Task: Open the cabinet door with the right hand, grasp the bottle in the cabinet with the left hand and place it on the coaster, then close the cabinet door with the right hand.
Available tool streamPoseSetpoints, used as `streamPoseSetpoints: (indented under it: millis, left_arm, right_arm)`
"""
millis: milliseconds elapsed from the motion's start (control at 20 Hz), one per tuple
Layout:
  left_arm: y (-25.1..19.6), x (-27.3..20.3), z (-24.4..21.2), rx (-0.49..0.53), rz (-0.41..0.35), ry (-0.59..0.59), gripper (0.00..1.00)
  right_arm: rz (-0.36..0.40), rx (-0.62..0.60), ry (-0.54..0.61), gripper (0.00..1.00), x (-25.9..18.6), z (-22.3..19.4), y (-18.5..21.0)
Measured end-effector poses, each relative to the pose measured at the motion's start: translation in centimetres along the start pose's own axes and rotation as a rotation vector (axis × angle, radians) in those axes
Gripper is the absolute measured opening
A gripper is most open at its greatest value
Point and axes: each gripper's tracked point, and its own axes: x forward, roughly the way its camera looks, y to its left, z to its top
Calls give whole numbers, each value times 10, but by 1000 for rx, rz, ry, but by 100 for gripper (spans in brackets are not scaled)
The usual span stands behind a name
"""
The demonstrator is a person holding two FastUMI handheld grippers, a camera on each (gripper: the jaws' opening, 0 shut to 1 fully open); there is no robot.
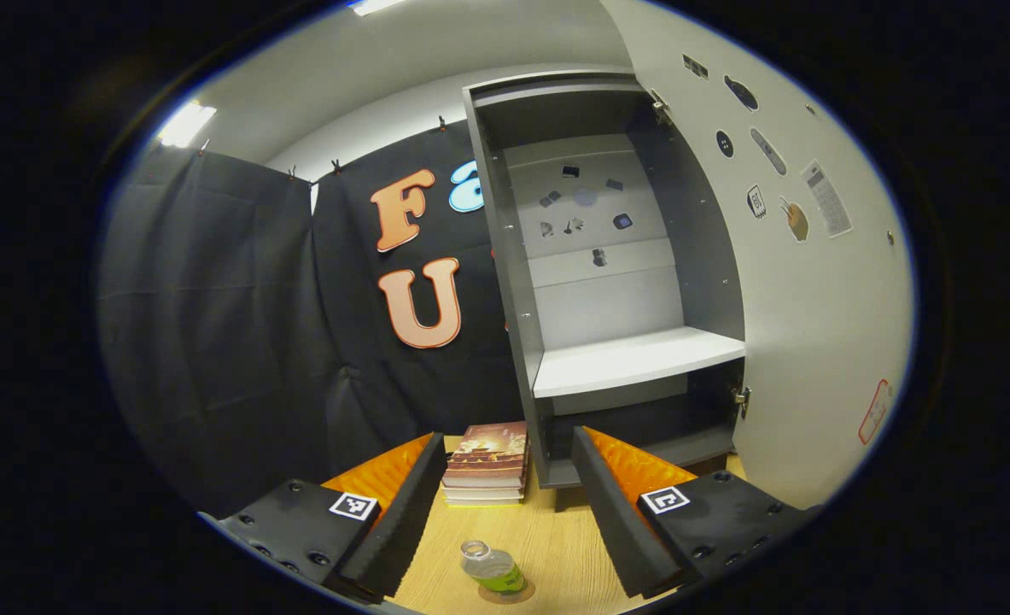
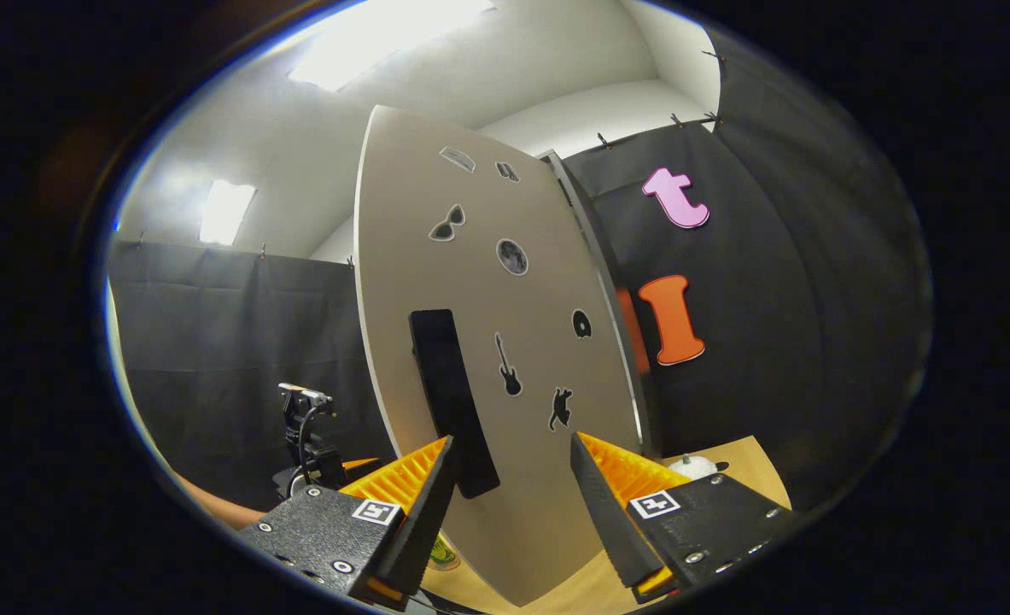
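Green-labelled bottle (image 1: pixel 493 567) stands on coaster (image 1: pixel 506 593) between left tool's (image 1: pixel 505 512) fingers.

Staged recording booth, not a home: black cloth walls (image 1: pixel 214 325) clipped up at the top, ceiling light panels (image 2: pixel 227 209), lone sticker-covered cabinet (image 1: pixel 607 282) on a wooden worktop (image 1: pixel 547 530).

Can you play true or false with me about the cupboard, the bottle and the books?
1. The cabinet door is open. True.
2. The bottle is on the cabinet's shelf. False: it stands on the coaster on the table.
3. The left gripper holds the bottle. False: it is open, with the bottle between its fingers, untouched.
4. A stack of books sits beside the cabinet. True.
5. The right gripper is open, near the door's handle. True.
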Motion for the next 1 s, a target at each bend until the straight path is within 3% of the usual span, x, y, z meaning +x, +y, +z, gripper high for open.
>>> streamPoseSetpoints:
  millis: [250, 350, 600, 650, 750, 1000]
  left_arm:
    - [30, 30, -4, -21, -34, 15, 100]
    - [40, 40, -1, -30, -41, 7, 96]
    - [59, 54, -3, -61, -46, -3, 100]
    - [62, 57, -5, -63, -49, 3, 96]
    - [69, 62, -5, -80, -58, 5, 99]
    - [92, 73, 10, -78, -56, -42, 96]
  right_arm:
    - [28, -21, 25, 83, 21, -12, 29]
    - [45, 5, 36, 83, 34, -18, 34]
    - [71, 16, 55, 83, 52, -28, 39]
    - [77, 25, 53, 83, 55, -27, 41]
    - [81, 38, 38, 84, 62, -25, 43]
    - [77, -5, 44, 84, 90, -41, 42]
